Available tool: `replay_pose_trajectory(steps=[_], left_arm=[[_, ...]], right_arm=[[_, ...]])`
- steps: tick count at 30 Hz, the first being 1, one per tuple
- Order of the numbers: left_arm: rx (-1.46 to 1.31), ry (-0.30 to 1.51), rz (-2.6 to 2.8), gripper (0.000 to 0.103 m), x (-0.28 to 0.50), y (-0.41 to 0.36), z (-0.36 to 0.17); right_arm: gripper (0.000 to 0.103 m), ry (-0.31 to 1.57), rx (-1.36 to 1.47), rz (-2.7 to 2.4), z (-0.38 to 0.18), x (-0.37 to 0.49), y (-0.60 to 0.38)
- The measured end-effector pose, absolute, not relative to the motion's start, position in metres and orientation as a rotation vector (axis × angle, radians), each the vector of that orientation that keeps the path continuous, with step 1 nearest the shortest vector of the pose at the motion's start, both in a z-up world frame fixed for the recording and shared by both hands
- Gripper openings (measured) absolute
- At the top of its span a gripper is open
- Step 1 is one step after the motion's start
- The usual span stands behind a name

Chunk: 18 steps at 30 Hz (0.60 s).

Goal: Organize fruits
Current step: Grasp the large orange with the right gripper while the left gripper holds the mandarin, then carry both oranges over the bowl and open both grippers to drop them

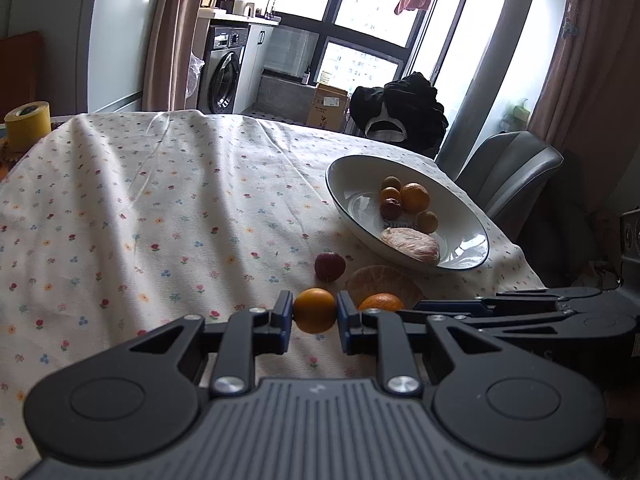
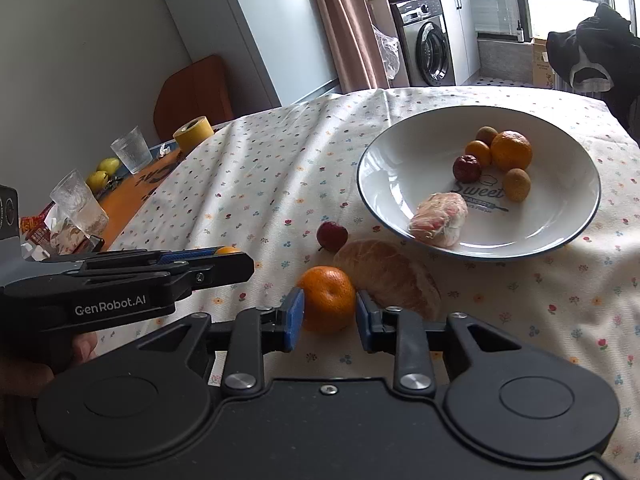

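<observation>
My left gripper is shut on a small orange kumquat just above the flowered cloth. My right gripper is shut on a mandarin resting on the cloth; it also shows in the left wrist view. Behind them lie a peeled pomelo piece and a small red fruit. The white bowl holds a mandarin, several small fruits and a peeled pomelo segment.
Beyond the cloth's left edge are a yellow tape roll, two glasses, yellow fruits and snack packets. A grey chair and a black garment stand behind the table's far right edge.
</observation>
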<state>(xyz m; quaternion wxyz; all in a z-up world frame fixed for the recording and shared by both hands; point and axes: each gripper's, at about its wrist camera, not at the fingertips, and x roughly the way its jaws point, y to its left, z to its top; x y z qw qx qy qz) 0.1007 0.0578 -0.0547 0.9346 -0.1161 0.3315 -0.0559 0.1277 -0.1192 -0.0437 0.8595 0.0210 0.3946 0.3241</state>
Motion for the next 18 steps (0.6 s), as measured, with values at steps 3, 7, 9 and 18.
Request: replay_pose_trajectory(steps=[3,7,9,18], left_arm=[[-0.241,0.682,-0.101,0.022,0.099,0.063,-0.056],[-0.246,0.683,-0.090,0.022,0.099,0.068,-0.057],[-0.247,0.681,-0.089,0.022,0.099,0.069,-0.057],[-0.242,0.677,-0.105,0.022,0.104,0.063,-0.055]], right_arm=[[0.057,0.818,0.025,0.673,-0.045,0.128,-0.113],[0.059,0.819,0.013,0.688,-0.048,0.129,-0.106],[0.059,0.823,0.006,0.697,-0.050,0.129,-0.102],[0.037,0.813,0.020,0.694,-0.046,0.128,-0.111]])
